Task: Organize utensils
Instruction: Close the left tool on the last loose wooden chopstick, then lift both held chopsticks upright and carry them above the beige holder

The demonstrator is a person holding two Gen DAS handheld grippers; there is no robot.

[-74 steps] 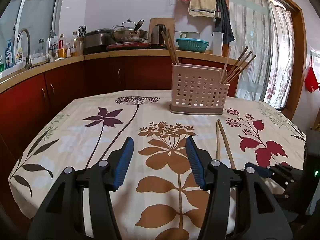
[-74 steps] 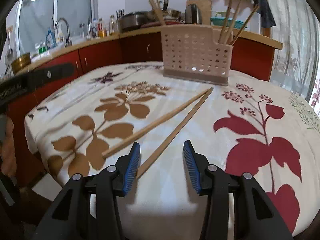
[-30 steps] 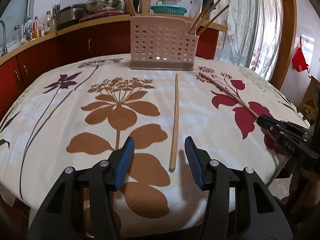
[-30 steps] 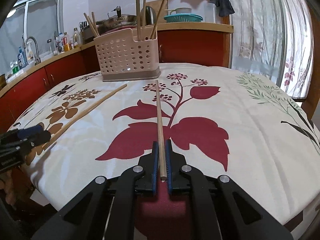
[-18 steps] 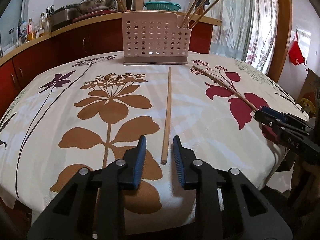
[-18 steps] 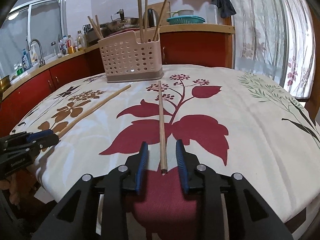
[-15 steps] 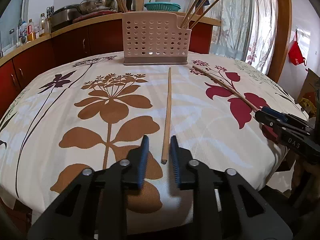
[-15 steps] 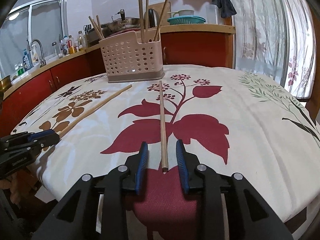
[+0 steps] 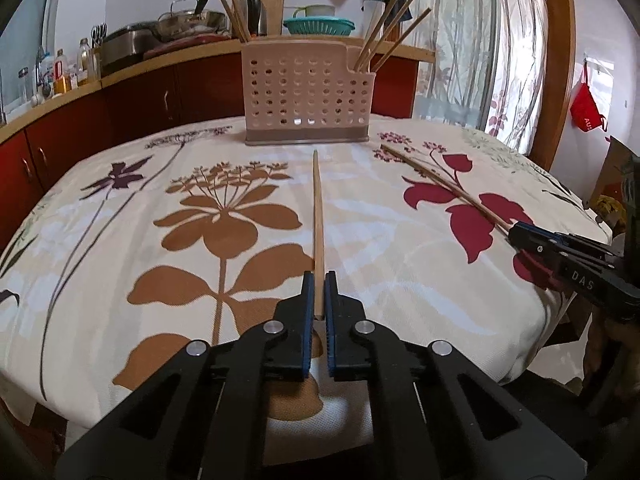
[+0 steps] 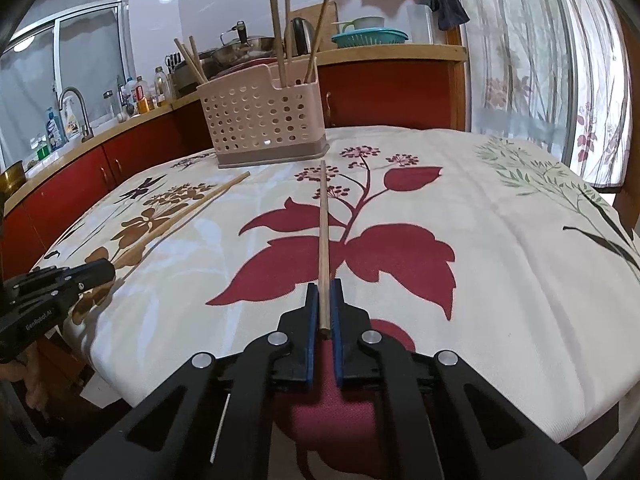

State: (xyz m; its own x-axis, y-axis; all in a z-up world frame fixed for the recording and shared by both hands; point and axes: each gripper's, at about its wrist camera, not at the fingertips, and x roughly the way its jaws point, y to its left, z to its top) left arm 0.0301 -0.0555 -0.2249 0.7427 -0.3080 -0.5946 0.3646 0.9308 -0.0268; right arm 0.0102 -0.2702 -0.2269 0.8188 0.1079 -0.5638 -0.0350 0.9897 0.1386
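Two wooden chopsticks lie on the floral tablecloth (image 9: 400,240) that covers the bench, and each is caught at its near end by one gripper. The left gripper (image 9: 319,280) has its blue-padded fingers (image 9: 307,312) clamped on the left chopstick (image 9: 318,216), which runs straight ahead over the brown flower print, its far tip just short of the pink perforated utensil holder (image 9: 306,96). The right gripper (image 10: 325,288) has its fingers (image 10: 335,320) pressed together on the right chopstick (image 10: 324,232), which crosses the red leaf print and points toward the right corner of the same holder (image 10: 260,120). In the left wrist view the right gripper (image 9: 516,234) shows at the right edge of the cloth with its chopstick (image 9: 444,186) slanting away to the holder; in the right wrist view the left gripper (image 10: 106,270) shows at the left edge with its chopstick (image 10: 184,216). The holder stands upright at the far side of the bench, with more chopsticks (image 9: 394,32) leaning in its right compartment and others (image 9: 232,12) at its left end. Behind it runs a counter with red cabinets (image 9: 132,108).
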